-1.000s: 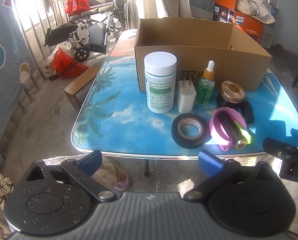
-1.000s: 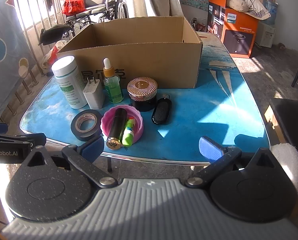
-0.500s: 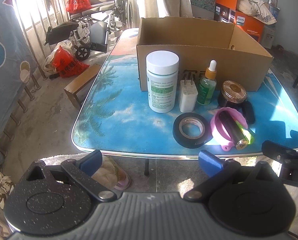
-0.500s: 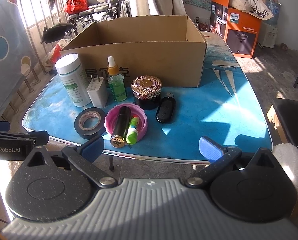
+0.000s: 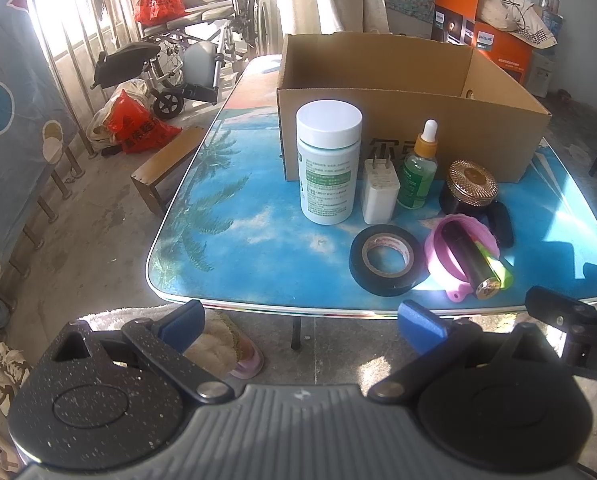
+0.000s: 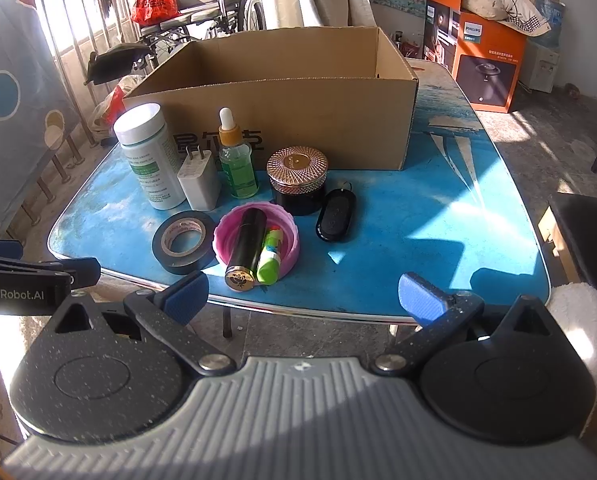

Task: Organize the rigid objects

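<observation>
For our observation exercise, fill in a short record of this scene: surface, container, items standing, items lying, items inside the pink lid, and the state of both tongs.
surface: blue printed table
container: open cardboard box, contents not visible
standing: white pill bottle, white plug adapter, green dropper bottle, gold-lidded jar
lying flat: black tape roll, black key fob
inside pink lid: black tube, green tube
left tongs: open, holding nothing, short of the table
right tongs: open, holding nothing, short of the table
</observation>
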`<state>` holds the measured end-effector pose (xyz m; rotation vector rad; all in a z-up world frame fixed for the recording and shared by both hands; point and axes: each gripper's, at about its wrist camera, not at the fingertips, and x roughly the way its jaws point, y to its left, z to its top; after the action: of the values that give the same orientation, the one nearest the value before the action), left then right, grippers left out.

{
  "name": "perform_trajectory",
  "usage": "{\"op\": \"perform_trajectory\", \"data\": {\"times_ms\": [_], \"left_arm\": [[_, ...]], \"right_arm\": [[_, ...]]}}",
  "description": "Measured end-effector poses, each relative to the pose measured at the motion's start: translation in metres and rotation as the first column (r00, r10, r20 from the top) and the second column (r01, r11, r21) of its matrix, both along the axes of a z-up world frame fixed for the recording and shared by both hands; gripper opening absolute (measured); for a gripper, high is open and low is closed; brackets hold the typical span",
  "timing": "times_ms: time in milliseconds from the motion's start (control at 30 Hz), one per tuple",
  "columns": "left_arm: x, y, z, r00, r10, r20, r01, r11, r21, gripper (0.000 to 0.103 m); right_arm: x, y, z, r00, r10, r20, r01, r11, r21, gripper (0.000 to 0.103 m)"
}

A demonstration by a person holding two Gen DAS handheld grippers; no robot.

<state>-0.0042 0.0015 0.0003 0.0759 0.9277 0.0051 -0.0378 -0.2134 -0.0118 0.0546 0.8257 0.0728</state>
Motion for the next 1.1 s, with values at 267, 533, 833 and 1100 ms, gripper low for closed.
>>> {"op": "perform_trajectory", "data": {"times_ms": [267, 533, 833, 1100], "left_arm": [[0.0001, 0.0002, -0.0002, 1.0, 0.0, -0.002, 0.0, 1.0, 0.001, 0.103], [0.0002, 0.0003, 0.0014, 1.0, 0.002, -0.001, -0.002, 1.0, 0.004, 0.103], [0.0012, -0.0006, 0.0022, 1.0, 0.0, -0.003, 0.0, 1.0, 0.011, 0.103], [0.0024, -0.0021, 0.0006, 1.0, -0.002, -0.008, 0.002, 1.0, 0.013, 0.103]], "right_arm": [[-0.0001, 0.0004, -0.0003, 1.0, 0.001, 0.0, -0.001, 1.0, 0.002, 0.102], [0.0012, 0.0018, -0.0006, 1.0, 0.008, -0.003, -0.008, 1.0, 0.005, 0.102], [0.0015, 0.0012, -0.0008, 1.0, 0.009, -0.005, -0.009, 1.0, 0.007, 0.102], [0.0022, 0.0006, -0.0019, 1.0, 0.018, -0.003, -0.018, 1.0, 0.01, 0.102]]}}
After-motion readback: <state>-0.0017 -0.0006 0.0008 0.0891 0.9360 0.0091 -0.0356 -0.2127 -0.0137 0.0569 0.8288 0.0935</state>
